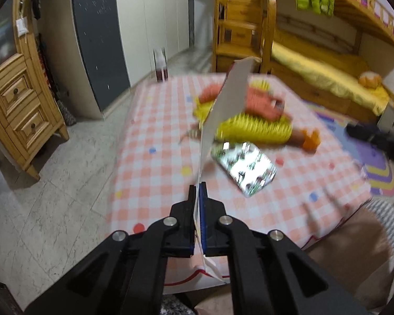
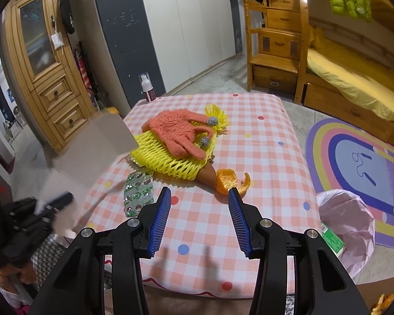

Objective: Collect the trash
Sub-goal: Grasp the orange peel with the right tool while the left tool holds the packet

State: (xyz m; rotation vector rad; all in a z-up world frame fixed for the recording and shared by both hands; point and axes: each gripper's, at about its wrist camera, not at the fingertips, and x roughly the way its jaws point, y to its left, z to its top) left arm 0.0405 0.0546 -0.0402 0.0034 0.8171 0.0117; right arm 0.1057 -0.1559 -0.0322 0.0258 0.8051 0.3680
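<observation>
My left gripper (image 1: 198,187) is shut on a flat piece of cardboard (image 1: 228,97) and holds it edge-on above the table; in the right wrist view the cardboard (image 2: 92,144) hangs at the table's left side. My right gripper (image 2: 198,197) is open and empty above the table's near edge. On the checked tablecloth (image 2: 262,157) lie a silver pill blister pack (image 2: 139,193), yellow foam fruit netting (image 2: 170,162), orange peel (image 2: 227,181) and an orange glove (image 2: 178,131) on the netting.
A bin lined with a pink bag (image 2: 346,225) stands right of the table, a green box in it. A spray bottle (image 2: 147,86) stands at the table's far left corner. A wooden cabinet (image 2: 44,60), bunk bed (image 2: 341,73) and rug (image 2: 359,157) surround it.
</observation>
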